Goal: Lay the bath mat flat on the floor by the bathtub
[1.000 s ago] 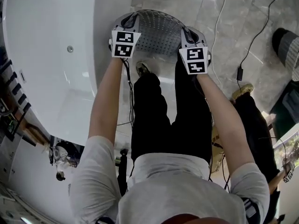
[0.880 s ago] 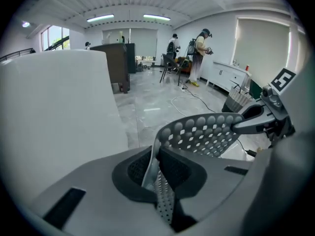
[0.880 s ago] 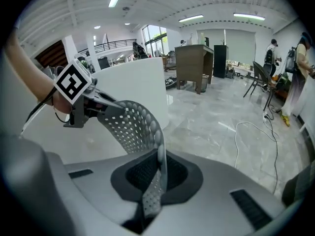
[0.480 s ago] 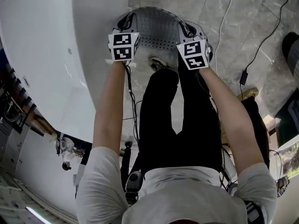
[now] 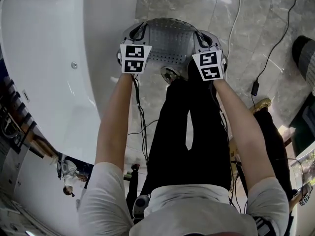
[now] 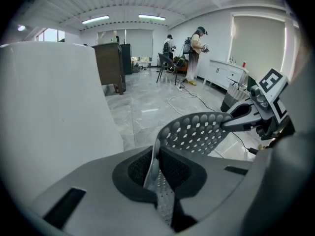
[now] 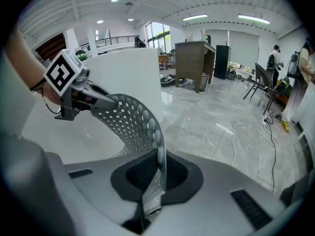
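Observation:
The grey perforated bath mat (image 5: 170,38) hangs stretched between my two grippers above the marble floor, beside the white bathtub (image 5: 49,58). My left gripper (image 5: 134,33) is shut on the mat's left edge, and in the left gripper view the mat (image 6: 197,132) curves away from its jaws toward the right gripper (image 6: 261,117). My right gripper (image 5: 204,37) is shut on the mat's right edge. In the right gripper view the mat (image 7: 133,122) arcs from its jaws to the left gripper (image 7: 74,95). The mat sags in a bow and is held off the floor.
The tub's white wall (image 7: 123,77) rises to the left. Cables (image 5: 236,18) and a black adapter (image 5: 255,87) lie on the floor to the right. My own legs and a shoe (image 5: 172,74) stand just behind the mat. People (image 6: 194,50), a chair and a cabinet (image 6: 110,65) are far off.
The view has shifted and both grippers with the mat have drifted slightly, staying the same distance apart. The grip on the mat is unchanged.

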Tool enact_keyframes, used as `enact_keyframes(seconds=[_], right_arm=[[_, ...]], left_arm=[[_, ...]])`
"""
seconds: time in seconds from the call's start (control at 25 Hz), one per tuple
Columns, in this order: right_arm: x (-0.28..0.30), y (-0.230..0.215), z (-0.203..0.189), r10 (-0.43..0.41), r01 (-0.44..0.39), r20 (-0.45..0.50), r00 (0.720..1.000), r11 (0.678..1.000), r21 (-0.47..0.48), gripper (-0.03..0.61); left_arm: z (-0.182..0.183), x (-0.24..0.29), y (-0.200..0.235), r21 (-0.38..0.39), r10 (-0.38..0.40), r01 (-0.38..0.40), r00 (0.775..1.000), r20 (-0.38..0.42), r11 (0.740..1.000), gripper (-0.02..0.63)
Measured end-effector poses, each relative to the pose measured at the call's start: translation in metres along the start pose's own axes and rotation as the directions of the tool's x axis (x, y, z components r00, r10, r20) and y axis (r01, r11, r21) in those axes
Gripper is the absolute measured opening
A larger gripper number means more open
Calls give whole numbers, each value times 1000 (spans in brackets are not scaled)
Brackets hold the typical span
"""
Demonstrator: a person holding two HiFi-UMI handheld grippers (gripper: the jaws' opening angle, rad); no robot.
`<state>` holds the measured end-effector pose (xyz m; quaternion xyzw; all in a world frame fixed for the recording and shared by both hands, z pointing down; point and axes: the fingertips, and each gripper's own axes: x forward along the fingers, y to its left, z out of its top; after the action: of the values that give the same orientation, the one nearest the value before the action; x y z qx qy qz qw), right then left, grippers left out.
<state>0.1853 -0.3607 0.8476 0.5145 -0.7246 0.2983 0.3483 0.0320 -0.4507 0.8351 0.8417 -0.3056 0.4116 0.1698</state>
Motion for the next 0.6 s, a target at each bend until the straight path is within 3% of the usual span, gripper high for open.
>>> enact_keyframes(seconds=[0.16,0.44,0.6], right_arm=[[-7,6,-8,-7,7,-4,1000,1000,-31,21],[6,-29,-11,-43,43,-9,999,999,-13,21],[24,-49,-4,-2,1,-17,1000,999,-54,21]], left_arm=[[1,-1,-4,27,-32,32,999,4,999,26],[11,29,-13,13,-51,51,999,18,999,26],[21,56,-8,-5,-37,37,999,0,999,26]])
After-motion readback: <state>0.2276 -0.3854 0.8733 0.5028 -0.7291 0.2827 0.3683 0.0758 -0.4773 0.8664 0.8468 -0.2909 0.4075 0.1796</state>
